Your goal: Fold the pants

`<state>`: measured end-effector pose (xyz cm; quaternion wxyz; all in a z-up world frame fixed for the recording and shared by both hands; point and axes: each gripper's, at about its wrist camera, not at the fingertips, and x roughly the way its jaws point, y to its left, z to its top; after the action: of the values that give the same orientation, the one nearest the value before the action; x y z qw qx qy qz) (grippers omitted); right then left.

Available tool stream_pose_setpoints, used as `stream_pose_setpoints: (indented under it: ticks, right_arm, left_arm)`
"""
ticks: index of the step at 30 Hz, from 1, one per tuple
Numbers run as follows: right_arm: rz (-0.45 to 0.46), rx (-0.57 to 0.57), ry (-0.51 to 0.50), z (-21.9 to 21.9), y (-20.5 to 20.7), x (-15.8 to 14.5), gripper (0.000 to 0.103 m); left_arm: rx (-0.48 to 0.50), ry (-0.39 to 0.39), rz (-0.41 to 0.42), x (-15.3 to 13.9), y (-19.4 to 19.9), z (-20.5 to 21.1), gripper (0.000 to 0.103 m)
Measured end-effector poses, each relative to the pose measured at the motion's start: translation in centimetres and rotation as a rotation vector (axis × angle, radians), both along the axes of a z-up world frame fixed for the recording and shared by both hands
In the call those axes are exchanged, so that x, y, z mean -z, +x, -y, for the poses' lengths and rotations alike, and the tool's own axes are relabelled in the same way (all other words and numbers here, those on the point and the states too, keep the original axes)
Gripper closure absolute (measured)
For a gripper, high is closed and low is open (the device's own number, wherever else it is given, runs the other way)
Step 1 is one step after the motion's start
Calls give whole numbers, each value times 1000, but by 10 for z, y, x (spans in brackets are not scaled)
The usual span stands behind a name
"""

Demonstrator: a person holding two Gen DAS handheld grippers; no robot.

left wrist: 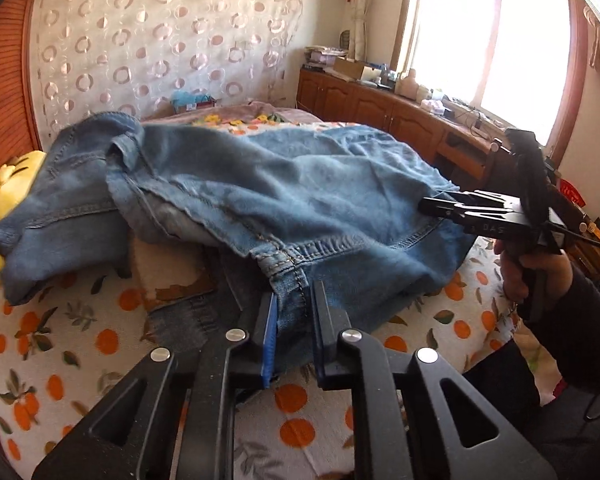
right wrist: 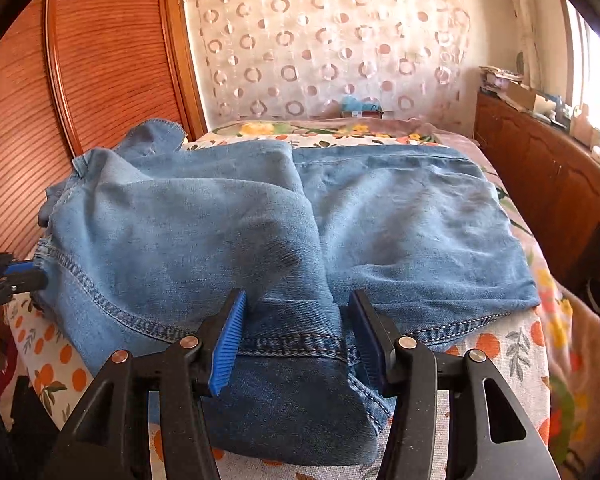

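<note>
Lay bunched across the orange-print bedsheet: blue jeans, partly doubled over, hem nearest the cameras. At the left, clamped on the stitched hem where it gathers at a seam: left gripper, fingers pressing denim from both sides, probably to carry that corner over for the next fold. At the right, straddling a raised ridge of the hem: right gripper, blue-padded fingers spread and not pinching, seemingly released or not yet closed.

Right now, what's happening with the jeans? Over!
Left tool clamped on jeans hem. Right tool open, straddling a denim fold. Jeans half folded on bed. Nothing blocking.
</note>
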<state>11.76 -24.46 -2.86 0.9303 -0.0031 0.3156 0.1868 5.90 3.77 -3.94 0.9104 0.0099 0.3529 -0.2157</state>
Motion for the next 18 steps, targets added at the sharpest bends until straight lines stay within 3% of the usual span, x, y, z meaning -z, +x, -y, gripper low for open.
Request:
stream_pose_setpoints:
  ticks: [6,12,18]
  right_arm:
    - [-4,1,26,3,4,7,49]
    - [-20,-5,22,2,10,10,49]
    - [-28,-1,18,0,10,8,49]
  left_arm:
    - [-48,2,5,-21,-25,-24,89]
    - [-58,24,-53,-10,-34,-30,86]
    - [-115,27,-38,-13,-33,-40,81]
